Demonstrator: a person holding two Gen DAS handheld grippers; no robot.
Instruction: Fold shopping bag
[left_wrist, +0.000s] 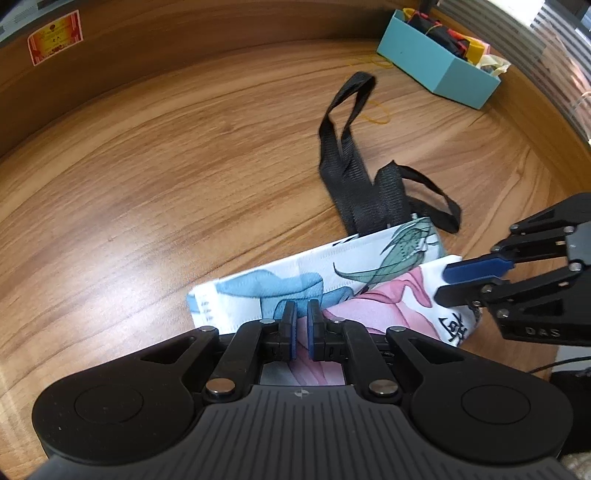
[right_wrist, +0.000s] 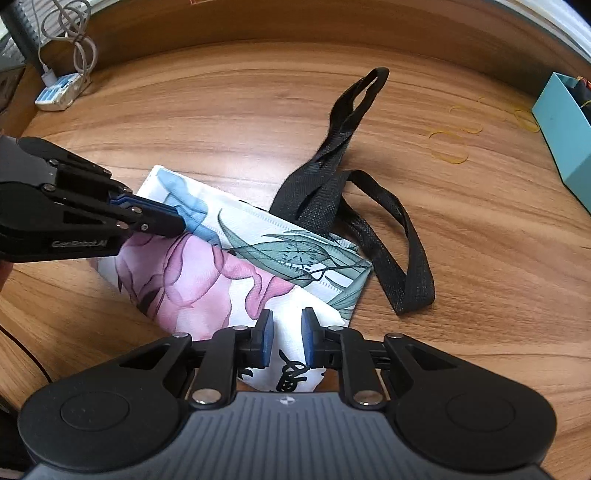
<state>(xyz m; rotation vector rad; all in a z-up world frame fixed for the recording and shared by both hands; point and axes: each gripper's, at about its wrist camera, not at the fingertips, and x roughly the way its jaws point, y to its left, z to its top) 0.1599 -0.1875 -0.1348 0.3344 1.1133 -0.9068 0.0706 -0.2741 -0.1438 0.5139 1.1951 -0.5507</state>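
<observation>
The folded shopping bag (left_wrist: 295, 280) lies flat on the wooden table (left_wrist: 147, 184); it is white with blue, green and pink prints. Its black webbing handles (left_wrist: 347, 173) trail off the far end. My left gripper (left_wrist: 302, 314) points down over the bag's near left part, its blue pads a narrow gap apart, with pink cloth showing beneath them. In the right wrist view the bag (right_wrist: 207, 273) and handles (right_wrist: 332, 177) show again, and the left gripper (right_wrist: 177, 221) reaches the blue-printed fold. My right gripper (right_wrist: 288, 328) hovers over the corner with black characters, jaws slightly apart; it also appears as right gripper (left_wrist: 443, 282).
A teal box (left_wrist: 436, 62) of dark and yellow items stands at the far right. Yellow rubber bands (left_wrist: 376, 110) lie loose between it and the handles. A red sticker (left_wrist: 54, 37) is on the back board. A charger with coiled cables (right_wrist: 62, 88) sits at the far left.
</observation>
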